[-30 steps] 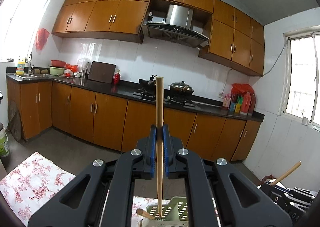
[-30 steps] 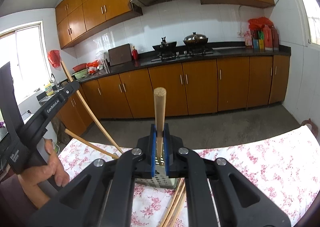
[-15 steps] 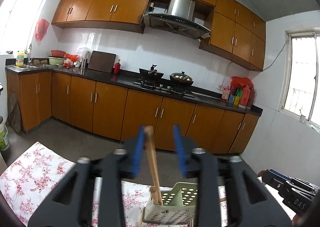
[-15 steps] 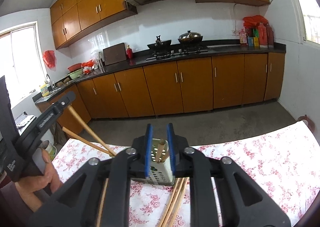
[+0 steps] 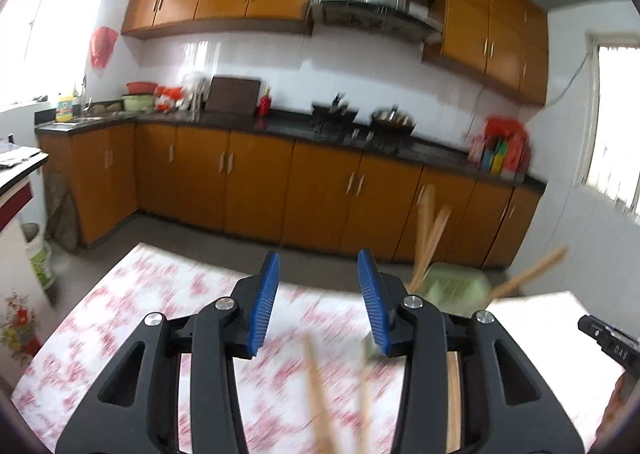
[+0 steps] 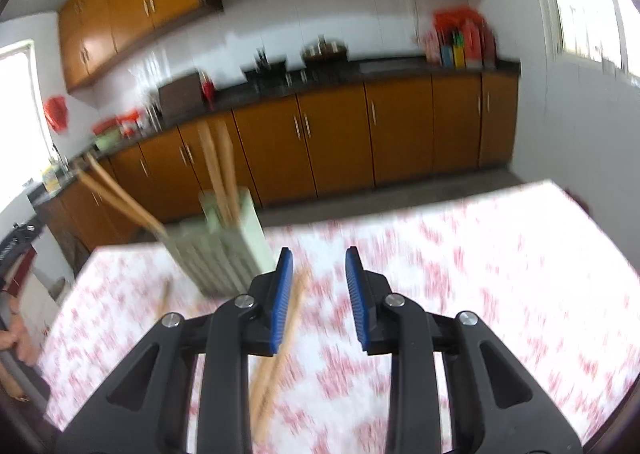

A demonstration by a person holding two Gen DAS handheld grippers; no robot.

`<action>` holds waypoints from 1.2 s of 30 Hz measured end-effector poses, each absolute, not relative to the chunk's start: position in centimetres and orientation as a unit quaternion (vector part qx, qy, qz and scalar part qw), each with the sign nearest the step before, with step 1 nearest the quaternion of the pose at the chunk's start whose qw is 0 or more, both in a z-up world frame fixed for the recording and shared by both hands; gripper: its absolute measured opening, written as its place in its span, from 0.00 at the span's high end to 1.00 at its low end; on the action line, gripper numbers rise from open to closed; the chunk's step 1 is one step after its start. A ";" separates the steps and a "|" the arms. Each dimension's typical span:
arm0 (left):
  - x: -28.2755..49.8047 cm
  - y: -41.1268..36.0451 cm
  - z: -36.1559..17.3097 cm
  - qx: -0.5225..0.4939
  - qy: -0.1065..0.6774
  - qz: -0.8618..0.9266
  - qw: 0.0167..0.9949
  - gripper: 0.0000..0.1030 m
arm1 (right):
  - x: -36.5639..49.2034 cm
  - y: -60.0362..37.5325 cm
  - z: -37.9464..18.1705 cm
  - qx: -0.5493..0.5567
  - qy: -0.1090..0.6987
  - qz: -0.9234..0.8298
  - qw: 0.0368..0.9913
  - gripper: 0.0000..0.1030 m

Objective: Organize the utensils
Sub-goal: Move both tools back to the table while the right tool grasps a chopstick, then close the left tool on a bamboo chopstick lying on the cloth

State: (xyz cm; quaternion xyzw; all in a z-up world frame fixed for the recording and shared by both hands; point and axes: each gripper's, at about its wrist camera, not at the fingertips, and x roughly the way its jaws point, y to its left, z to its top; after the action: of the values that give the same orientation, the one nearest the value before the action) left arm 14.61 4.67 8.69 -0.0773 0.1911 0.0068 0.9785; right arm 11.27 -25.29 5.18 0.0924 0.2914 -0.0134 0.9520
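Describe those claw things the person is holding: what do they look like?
Both look the same: the left gripper and right gripper are matte black plastic with forked, cut-out arms, round silver bolts at the joints, and two ribbed blue pads on the fingers. No cables show. One bears white lettering, too blurred to read.

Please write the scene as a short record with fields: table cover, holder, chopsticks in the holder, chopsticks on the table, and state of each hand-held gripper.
table cover: floral tablecloth, red on white
holder: pale green perforated holder, standing on the cloth
chopsticks in holder: wooden chopsticks sticking up out of it; count unclear from blur
chopsticks on table: loose chopsticks lying on the cloth
left hand-held gripper: open, jaws have just been opening, nothing gripped
right hand-held gripper: open, jaws have just been opening, nothing gripped
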 end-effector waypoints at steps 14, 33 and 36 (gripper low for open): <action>15.1 5.9 -3.9 -0.085 0.366 -0.011 0.927 0.59 | 15.1 -18.8 -7.4 0.084 0.440 0.039 0.893 0.79; 15.0 2.3 -7.0 -0.056 0.422 -0.061 0.903 0.66 | 14.9 -25.6 -8.6 0.087 0.434 -0.089 0.892 0.93; 15.3 1.8 -7.7 -0.044 0.433 -0.059 0.898 0.71 | 14.7 -25.7 -8.6 0.079 0.434 -0.088 0.893 0.92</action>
State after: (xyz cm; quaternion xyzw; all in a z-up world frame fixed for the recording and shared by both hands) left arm 15.32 1.76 -7.66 -0.0436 0.4333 -0.0586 0.8983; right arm 14.68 -25.66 -8.60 0.0792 0.4335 -0.0883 0.8933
